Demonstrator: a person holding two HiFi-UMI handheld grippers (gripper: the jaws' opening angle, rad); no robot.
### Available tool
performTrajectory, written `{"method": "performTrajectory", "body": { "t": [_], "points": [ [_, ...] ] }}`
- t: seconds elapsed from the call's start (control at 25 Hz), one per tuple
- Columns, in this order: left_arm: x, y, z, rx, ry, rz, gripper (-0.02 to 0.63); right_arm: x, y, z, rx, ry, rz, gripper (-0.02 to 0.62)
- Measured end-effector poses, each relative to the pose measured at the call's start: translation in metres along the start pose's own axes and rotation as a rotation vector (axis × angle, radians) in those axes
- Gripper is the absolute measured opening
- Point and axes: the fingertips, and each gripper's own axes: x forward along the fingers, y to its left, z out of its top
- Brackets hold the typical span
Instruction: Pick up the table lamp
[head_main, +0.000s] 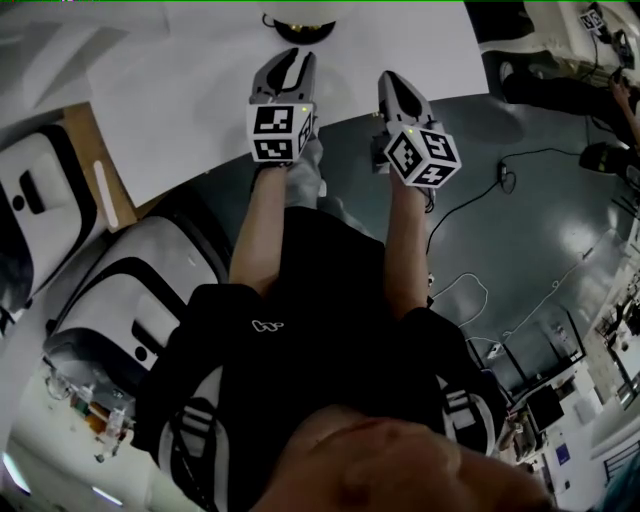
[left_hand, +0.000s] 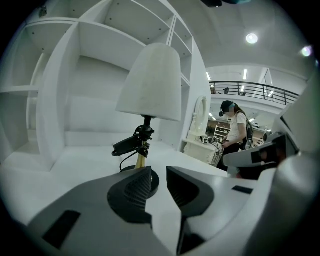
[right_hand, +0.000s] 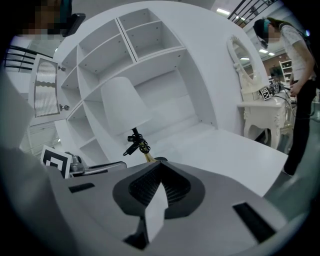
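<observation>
The table lamp (left_hand: 149, 85) has a white shade, a gold stem with a black clamp and cable, and a round black base. It stands on the white table (head_main: 200, 90), at the far edge of the head view (head_main: 300, 22). My left gripper (left_hand: 158, 176) points at the lamp's base from just short of it, jaws open a little with nothing between them; in the head view it (head_main: 292, 62) reaches over the table's near edge. My right gripper (right_hand: 160, 170) is shut and empty, beside the left one (head_main: 397, 90), with the lamp (right_hand: 122, 105) ahead and to its left.
A white shelf unit (left_hand: 75, 75) rises behind the lamp. A white vanity with an oval mirror (left_hand: 200, 120) stands to the right, and a person (left_hand: 232, 127) stands by it. White cases (head_main: 120, 300) and cables (head_main: 480, 190) lie on the grey floor.
</observation>
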Motion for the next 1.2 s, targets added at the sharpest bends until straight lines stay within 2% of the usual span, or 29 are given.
{"method": "performTrajectory", "body": {
  "t": [0.16, 0.48, 0.84, 1.2],
  "points": [
    [0.02, 0.011, 0.001, -0.002, -0.013, -0.003, 0.1, 0.017, -0.007, 0.0, 0.002, 0.026, -0.012, 0.018],
    [0.05, 0.027, 0.008, 0.072, -0.037, -0.017, 0.121, 0.05, -0.007, 0.001, -0.017, 0.072, -0.015, 0.018],
    [0.078, 0.049, 0.002, 0.079, 0.01, 0.01, 0.146, 0.073, -0.015, 0.008, -0.031, 0.099, -0.038, 0.018],
    [0.096, 0.056, 0.004, 0.062, 0.006, -0.01, 0.146, 0.087, -0.011, 0.009, -0.051, 0.121, -0.041, 0.018]
  ]
}}
